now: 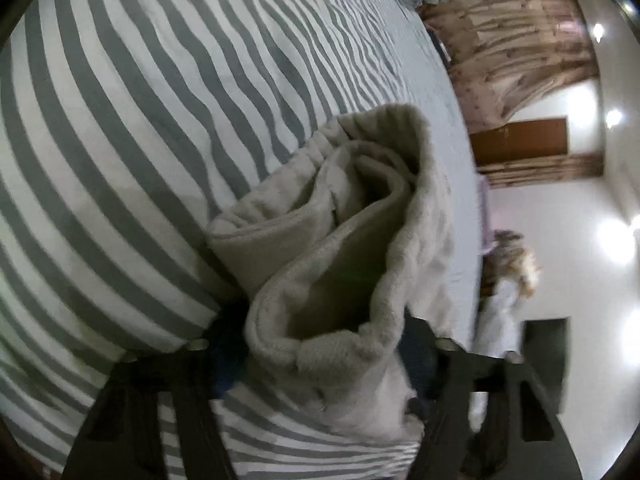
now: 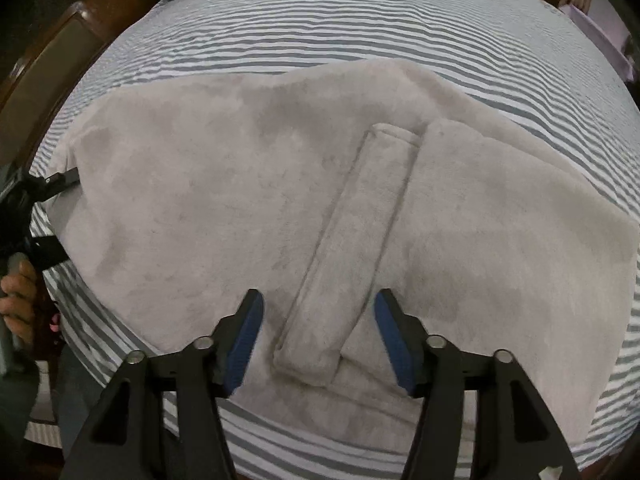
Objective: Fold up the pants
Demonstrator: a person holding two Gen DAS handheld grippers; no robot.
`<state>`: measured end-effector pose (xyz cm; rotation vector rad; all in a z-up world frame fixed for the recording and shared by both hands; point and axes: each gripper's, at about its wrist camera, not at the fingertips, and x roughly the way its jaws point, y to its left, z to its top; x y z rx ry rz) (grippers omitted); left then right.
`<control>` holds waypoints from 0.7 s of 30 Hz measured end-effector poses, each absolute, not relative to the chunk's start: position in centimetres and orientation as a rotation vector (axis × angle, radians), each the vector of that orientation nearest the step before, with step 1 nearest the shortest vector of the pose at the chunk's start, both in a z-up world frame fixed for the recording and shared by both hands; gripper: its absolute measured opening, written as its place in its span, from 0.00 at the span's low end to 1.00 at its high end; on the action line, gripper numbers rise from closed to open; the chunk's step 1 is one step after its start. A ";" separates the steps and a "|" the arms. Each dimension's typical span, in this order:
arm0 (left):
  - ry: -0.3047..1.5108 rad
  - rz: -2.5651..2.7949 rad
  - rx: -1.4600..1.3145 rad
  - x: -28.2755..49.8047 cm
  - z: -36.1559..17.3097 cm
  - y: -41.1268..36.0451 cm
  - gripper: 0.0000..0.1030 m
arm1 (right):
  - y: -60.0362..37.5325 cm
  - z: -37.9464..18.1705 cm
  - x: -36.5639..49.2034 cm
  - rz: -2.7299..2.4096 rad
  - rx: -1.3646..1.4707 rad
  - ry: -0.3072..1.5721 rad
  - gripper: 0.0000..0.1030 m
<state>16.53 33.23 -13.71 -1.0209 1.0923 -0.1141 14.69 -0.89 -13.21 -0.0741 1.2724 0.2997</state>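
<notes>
- The step in hand looks like gripping the pale grey fleece pants [image 2: 248, 184] at two places so that a fold can be carried over; the garment lies spread on the grey-and-white striped bed [image 2: 320, 32], already partly doubled, it seems.
- The left claw [image 1: 320, 344] has a bunched, gathered edge of the fleece between its black fingers [image 1: 176, 392]. The cloth fills the gap, but blur and the fabric hide the pads, so I cannot tell whether they press on it.
- In the right wrist view that same claw shows at the garment's left edge, held by a person's hand [image 2: 18, 300].
- The right claw [image 2: 318, 336] hangs spread just above the near part of the pants, its blue pads [image 2: 244, 344] on either side of a narrow raised fleece band [image 2: 356, 248], holding nothing.
- Next move, as I judge it: bring the right claw down and close on the near edge, catching every layer, then lift both sides together.
- The fabric is thick, plush and soft, mostly smooth with shallow wrinkles; it will likely sag and slip if pinched thinly.
</notes>
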 end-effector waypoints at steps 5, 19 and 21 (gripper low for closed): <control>1.089 -0.055 -0.993 16.0 -12.4 32.4 0.39 | 0.6 -13.5 14.1 0.302 -0.146 1.254 0.76; 1.045 -0.010 -0.846 15.3 -8.8 29.3 0.29 | -4.5 -10.9 13.5 0.264 0.011 1.231 0.71; 1.037 -0.010 -0.824 15.6 -8.7 28.7 0.29 | -5.2 -11.1 13.5 0.255 0.030 1.237 0.71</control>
